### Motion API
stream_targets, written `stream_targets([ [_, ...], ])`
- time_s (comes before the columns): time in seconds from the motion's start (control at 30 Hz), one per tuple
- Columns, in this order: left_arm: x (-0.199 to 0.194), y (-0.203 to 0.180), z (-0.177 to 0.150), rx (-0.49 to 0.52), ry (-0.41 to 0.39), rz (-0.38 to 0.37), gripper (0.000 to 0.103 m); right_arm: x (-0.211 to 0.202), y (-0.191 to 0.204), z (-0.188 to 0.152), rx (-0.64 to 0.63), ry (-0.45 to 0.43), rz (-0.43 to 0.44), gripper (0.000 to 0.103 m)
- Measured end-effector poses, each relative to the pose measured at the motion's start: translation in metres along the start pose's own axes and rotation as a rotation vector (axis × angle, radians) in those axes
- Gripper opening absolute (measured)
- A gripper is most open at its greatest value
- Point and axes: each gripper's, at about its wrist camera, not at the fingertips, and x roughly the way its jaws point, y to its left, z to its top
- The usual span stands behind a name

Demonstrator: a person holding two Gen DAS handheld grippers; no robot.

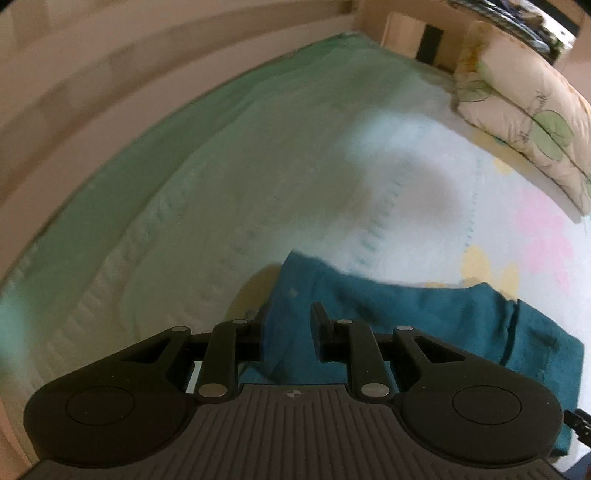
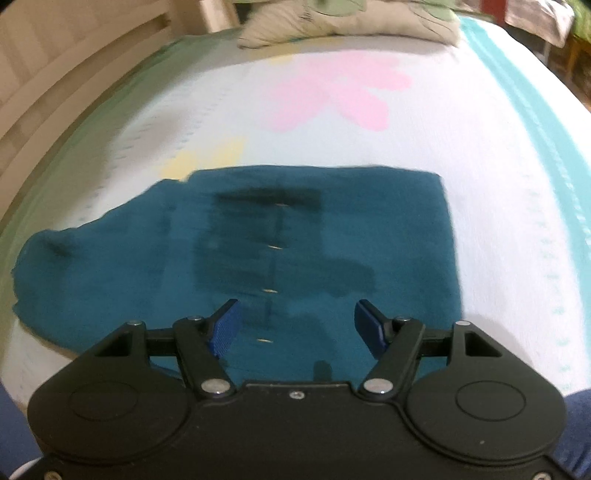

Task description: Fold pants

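Observation:
Teal pants [image 2: 332, 229] lie spread flat on the bed sheet [image 2: 369, 140], with a line of small metal snaps running down their middle. My right gripper [image 2: 297, 325] hovers over the near part of the pants. Its blue pads [image 2: 225, 328] stand apart with nothing between them, and its shadow falls on the cloth. In the left wrist view, one end of the pants [image 1: 424, 317] is raised off the sheet [image 1: 258, 166]. My left gripper [image 1: 288, 332] is shut on a fold of this teal cloth, which runs up between the black fingers [image 1: 321, 328].
A floral pillow [image 1: 524, 122] lies at the head of the bed, also seen as the pillow [image 2: 332, 26] at the far side. A wooden bed rail [image 1: 74, 110] runs along the left edge. The sheet has pink and yellow flower prints [image 2: 332, 96].

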Motion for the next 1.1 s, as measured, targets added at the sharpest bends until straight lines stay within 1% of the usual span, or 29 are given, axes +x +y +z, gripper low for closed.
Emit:
stream_targets([
  [0.07, 0.009, 0.011, -0.001, -0.018, 0.025, -0.028, 0.021, 0.005, 0.014, 0.004, -0.019, 0.015, 0.024, 0.064],
  [0.13, 0.020, 0.019, -0.005, -0.023, 0.066, -0.053, 0.021, 0.010, 0.027, 0.007, -0.035, 0.025, 0.044, 0.064],
  [0.27, 0.031, 0.042, -0.028, -0.031, 0.103, -0.060, 0.021, 0.020, 0.048, 0.011, -0.068, 0.054, 0.086, 0.064],
  [0.33, 0.037, 0.050, -0.038, -0.049, 0.115, -0.077, 0.021, 0.024, 0.059, 0.012, -0.086, 0.073, 0.107, 0.064],
  [0.43, 0.046, 0.060, -0.053, -0.094, 0.126, -0.133, 0.021, 0.031, 0.073, 0.012, -0.121, 0.094, 0.122, 0.064],
  [0.57, 0.059, 0.068, -0.070, -0.139, 0.151, -0.205, 0.021, 0.038, 0.086, 0.012, -0.156, 0.110, 0.118, 0.064],
  [0.67, 0.065, 0.069, -0.080, -0.156, 0.161, -0.248, 0.021, 0.044, 0.093, 0.013, -0.165, 0.118, 0.118, 0.064],
  [0.77, 0.065, 0.063, -0.085, -0.136, 0.151, -0.282, 0.021, 0.050, 0.096, 0.013, -0.163, 0.134, 0.125, 0.064],
  [0.97, 0.068, 0.048, -0.087, -0.096, 0.102, -0.328, 0.021, 0.056, 0.099, 0.010, -0.160, 0.165, 0.133, 0.064],
  [1.03, 0.071, 0.046, -0.087, -0.101, 0.102, -0.340, 0.021, 0.056, 0.098, 0.009, -0.162, 0.173, 0.135, 0.064],
  [1.1, 0.078, 0.046, -0.089, -0.126, 0.122, -0.358, 0.021, 0.057, 0.098, 0.008, -0.160, 0.180, 0.134, 0.064],
])
